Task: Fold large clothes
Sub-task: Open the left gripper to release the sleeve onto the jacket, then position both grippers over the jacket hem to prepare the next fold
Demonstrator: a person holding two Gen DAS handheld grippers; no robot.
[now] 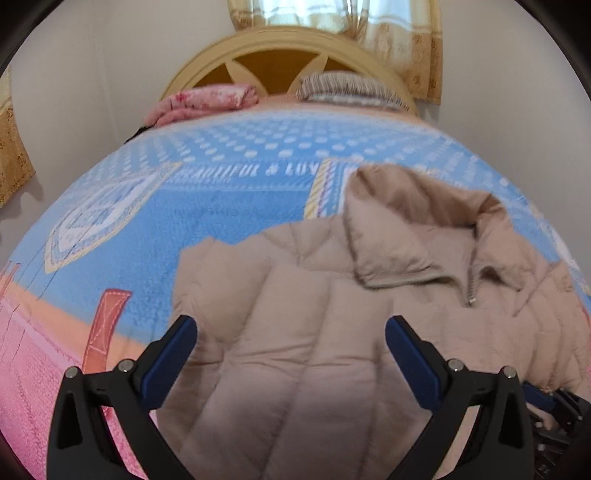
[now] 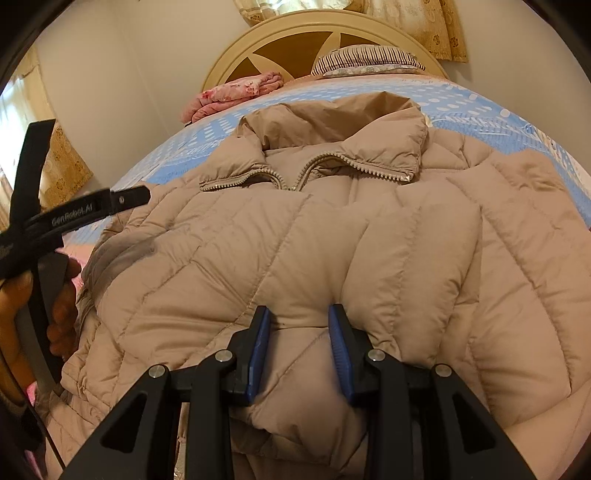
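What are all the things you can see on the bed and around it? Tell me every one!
puffer jacket: one, beige, spread over the bed, zip and collar toward the headboard
bed cover: one, blue with white dots, pink at the near edge, under the jacket
folded blanket: one, pink flowery, by the headboard
pillow: one, striped, by the headboard
headboard: one, cream and brown, rounded, far end of the bed
curtains: yellow-gold, behind the headboard
left gripper: one, black with blue pads, open above the jacket
right gripper: one, black with blue pads, pinching a jacket fold
hand: one, holding the left gripper's handle
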